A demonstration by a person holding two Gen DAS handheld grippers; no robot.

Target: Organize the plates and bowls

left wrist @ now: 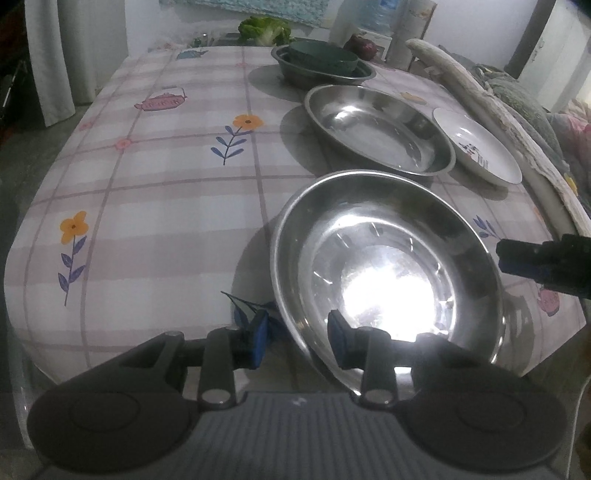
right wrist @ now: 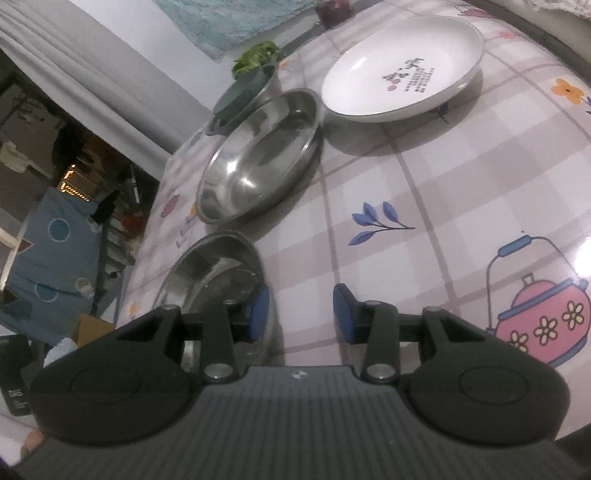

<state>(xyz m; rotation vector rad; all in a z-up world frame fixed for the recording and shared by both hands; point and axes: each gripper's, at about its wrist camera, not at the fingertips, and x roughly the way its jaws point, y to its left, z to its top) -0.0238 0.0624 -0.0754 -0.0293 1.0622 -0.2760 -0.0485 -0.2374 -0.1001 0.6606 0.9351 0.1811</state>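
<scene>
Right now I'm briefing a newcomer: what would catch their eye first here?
The near steel bowl, glaring with reflected light, its rim between the open left gripper's fingers. Behind it lies a second steel bowl, and to the right a white plate with printed writing.

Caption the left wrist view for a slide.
Open left gripper straddles the near rim of a tilted steel bowl; another steel bowl and a white plate wait behind.

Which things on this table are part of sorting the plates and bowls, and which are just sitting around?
Part of the job:
near steel bowl, its rim between the open left gripper fingers
second steel bowl
white plate
far steel bowl with a green bowl in it

Just lying about:
lettuce
purple vegetable
water bottle
tablecloth
</scene>
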